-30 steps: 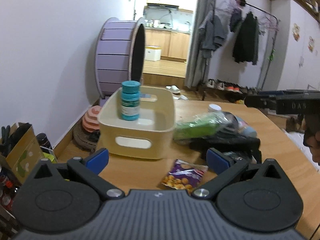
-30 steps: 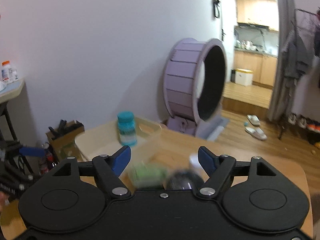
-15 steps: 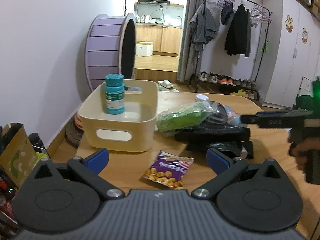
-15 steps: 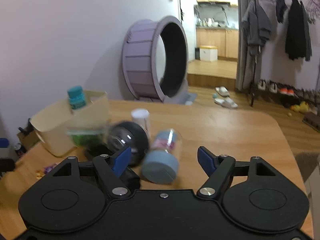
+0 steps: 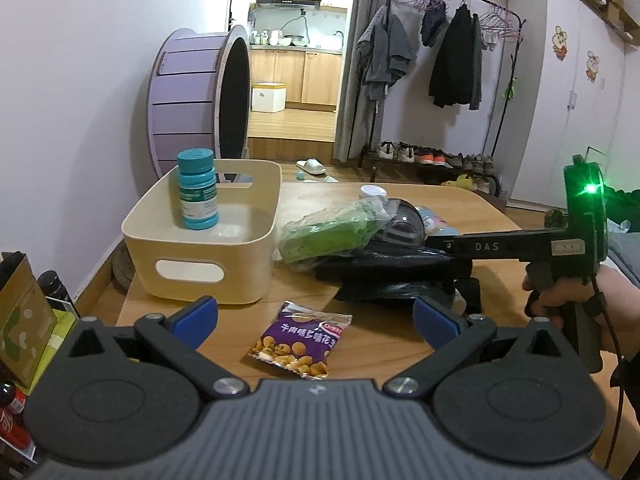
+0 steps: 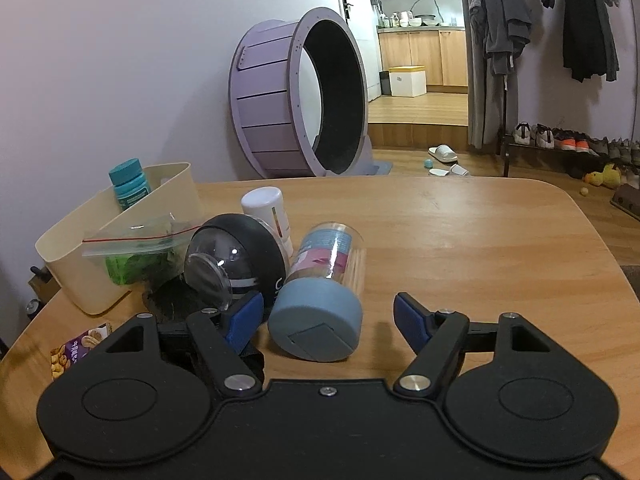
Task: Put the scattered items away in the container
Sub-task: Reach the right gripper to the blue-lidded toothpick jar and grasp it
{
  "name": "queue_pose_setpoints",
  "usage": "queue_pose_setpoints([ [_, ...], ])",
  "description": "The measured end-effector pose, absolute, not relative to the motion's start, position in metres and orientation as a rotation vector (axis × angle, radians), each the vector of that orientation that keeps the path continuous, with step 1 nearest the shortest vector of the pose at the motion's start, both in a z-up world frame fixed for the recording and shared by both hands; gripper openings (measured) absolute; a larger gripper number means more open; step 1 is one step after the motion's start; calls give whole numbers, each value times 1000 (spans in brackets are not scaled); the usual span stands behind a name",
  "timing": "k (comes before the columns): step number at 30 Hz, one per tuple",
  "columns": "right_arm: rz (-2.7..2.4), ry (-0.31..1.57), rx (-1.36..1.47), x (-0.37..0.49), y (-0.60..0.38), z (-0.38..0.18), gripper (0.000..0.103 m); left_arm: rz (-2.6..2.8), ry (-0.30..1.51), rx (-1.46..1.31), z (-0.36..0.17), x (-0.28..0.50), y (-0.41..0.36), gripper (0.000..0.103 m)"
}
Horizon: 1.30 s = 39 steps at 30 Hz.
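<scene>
A cream bin (image 5: 192, 272) stands at the table's left with a teal bottle (image 5: 197, 190) upright inside it. My left gripper (image 5: 316, 312) is open above a purple snack packet (image 5: 300, 340), apart from it. Right of the bin lie a green zip bag (image 6: 136, 256), a black ball with a clear dome (image 6: 236, 264), a white bottle (image 6: 268, 212) and a clear jar with a blue-grey lid (image 6: 320, 320) on its side. My right gripper (image 6: 328, 312) is low over the table and closing, the jar's lid between its blue pads (image 6: 244, 320), which do not touch it.
A black plastic bag (image 5: 384, 272) lies under the pile. A purple wheel (image 6: 296, 100) stands behind the table (image 6: 460, 240). A cardboard box (image 5: 24, 320) sits on the floor at the left, a clothes rack (image 5: 456, 60) at the back.
My right gripper has come down and swung from the bin side to the jar, which now lies between its fingers. The left view shifted only slightly.
</scene>
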State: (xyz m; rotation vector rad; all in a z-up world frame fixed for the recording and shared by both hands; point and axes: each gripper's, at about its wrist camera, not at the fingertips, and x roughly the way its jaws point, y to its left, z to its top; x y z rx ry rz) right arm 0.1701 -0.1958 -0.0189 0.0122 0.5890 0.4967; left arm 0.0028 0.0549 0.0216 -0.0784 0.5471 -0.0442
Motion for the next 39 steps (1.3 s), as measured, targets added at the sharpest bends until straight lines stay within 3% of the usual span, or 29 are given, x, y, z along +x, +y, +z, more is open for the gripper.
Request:
queue_pose_setpoints([
  [2, 514, 599, 22, 172, -196, -17, 50, -40, 548, -81, 22, 3, 56, 103],
  [15, 543, 626, -76, 159, -226, -8, 50, -106, 549, -59, 21, 2, 45, 103],
  [19, 502, 606, -105, 152, -228, -10, 61, -128, 545, -38, 21, 1, 36, 103],
  [23, 491, 595, -111, 150, -229, -18, 61, -136, 542, -32, 20, -1, 32, 103],
  [27, 475, 586, -96, 150, -230, -21, 58, -133, 543, -30, 21, -1, 31, 103],
  [29, 485, 583, -85, 150, -232, -21, 48, -129, 544, -31, 21, -1, 31, 103],
  [39, 499, 497, -95, 137, -238, 7, 48, -134, 542, -32, 22, -1, 33, 103],
])
